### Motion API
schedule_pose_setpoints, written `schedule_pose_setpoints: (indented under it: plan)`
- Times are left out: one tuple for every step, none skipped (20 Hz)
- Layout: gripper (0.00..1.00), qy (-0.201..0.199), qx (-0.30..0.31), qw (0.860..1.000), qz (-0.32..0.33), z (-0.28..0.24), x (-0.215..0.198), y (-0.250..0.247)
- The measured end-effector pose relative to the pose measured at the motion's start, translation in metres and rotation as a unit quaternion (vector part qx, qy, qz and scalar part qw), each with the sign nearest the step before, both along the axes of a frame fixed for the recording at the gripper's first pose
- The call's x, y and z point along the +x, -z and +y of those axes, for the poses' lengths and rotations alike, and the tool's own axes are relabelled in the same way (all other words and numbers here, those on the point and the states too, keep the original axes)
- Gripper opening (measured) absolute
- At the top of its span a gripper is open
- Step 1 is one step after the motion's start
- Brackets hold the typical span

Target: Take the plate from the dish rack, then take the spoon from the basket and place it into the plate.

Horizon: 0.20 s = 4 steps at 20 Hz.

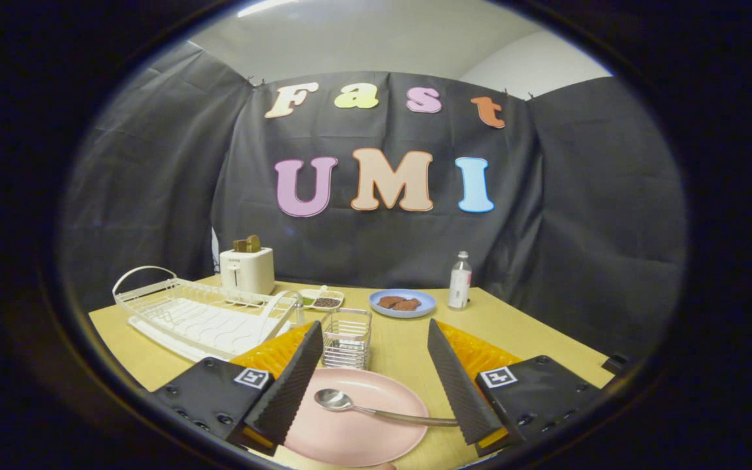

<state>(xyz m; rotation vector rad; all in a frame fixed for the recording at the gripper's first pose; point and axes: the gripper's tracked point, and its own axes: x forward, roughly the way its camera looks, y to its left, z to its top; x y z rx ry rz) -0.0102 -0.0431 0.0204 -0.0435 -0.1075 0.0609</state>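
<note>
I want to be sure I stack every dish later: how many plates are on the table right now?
2. A pink plate lies between the open gripper's fingers with the spoon on it; a blue plate holding brown food sits farther back, beside the bottle. The dish rack looks empty.

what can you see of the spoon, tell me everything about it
The spoon looks like shiny metal, with an oval bowl and a slim handle. It lies flat on the pink plate, bowl up, bowl toward the wire basket, handle running across the plate's rim to the base of one finger of the claw. The claw is open with the spoon between its fingers; whether the handle's end touches that finger cannot be told.
</note>
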Motion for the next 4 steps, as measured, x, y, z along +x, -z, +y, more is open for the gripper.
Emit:
schedule_pose_setpoints:
  plan:
    - [1.0,0.002,-0.001,1.0,0.001,-0.0014,-0.0007,0.0008]
    - [1.0,0.002,-0.001,1.0,0.003,-0.0001,-0.0017,0.0021]
    - [1.0,0.0,0.0,1.0,0.005,0.0014,-0.0017,0.002]
    - [1.0,-0.003,0.001,1.0,0.006,0.0027,-0.0023,0.0021]
